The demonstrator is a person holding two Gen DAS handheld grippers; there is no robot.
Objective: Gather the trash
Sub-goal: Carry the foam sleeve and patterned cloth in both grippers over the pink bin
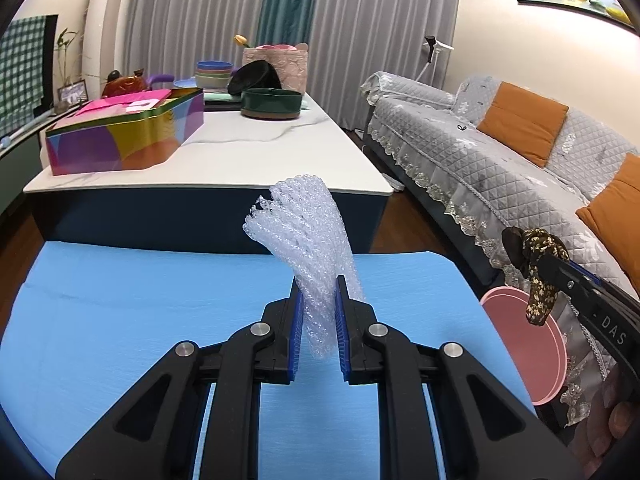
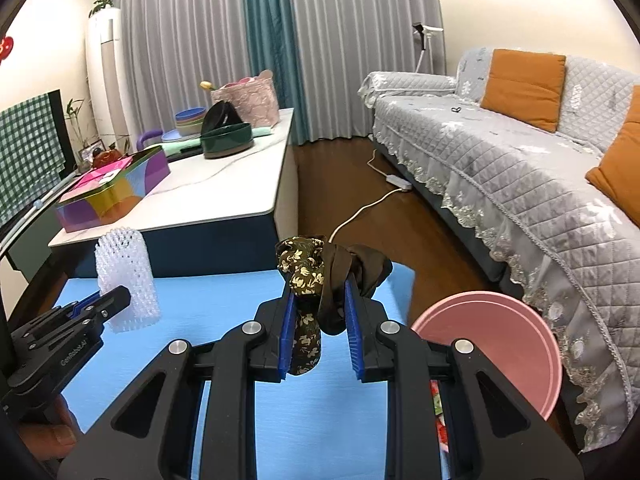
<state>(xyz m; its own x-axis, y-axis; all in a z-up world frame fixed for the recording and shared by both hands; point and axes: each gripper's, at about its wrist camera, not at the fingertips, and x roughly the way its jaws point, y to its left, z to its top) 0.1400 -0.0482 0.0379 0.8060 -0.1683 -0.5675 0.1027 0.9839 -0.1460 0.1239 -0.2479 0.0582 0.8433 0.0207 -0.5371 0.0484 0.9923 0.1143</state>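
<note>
My left gripper [image 1: 318,294] is shut on a clear foam net sleeve [image 1: 308,232], which stands up out of the blue pads above the blue mat [image 1: 140,320]. In the right wrist view the same sleeve [image 2: 126,276] and left gripper [image 2: 114,298] show at the left. My right gripper [image 2: 320,292] is shut on a brown floral cloth scrap [image 2: 316,272] that bunches over the fingertips and hangs between the pads. From the left wrist view that cloth [image 1: 536,268] dangles at the right, over the rim of a pink bin [image 1: 520,344].
The pink bin [image 2: 496,344] stands at the right edge of the mat, against the quilted grey sofa [image 2: 520,168]. Beyond the mat a white-topped table [image 1: 240,152] carries a colourful tin [image 1: 124,136] and a green pan [image 1: 272,104]. A power strip [image 2: 398,181] and cable lie on the wooden floor.
</note>
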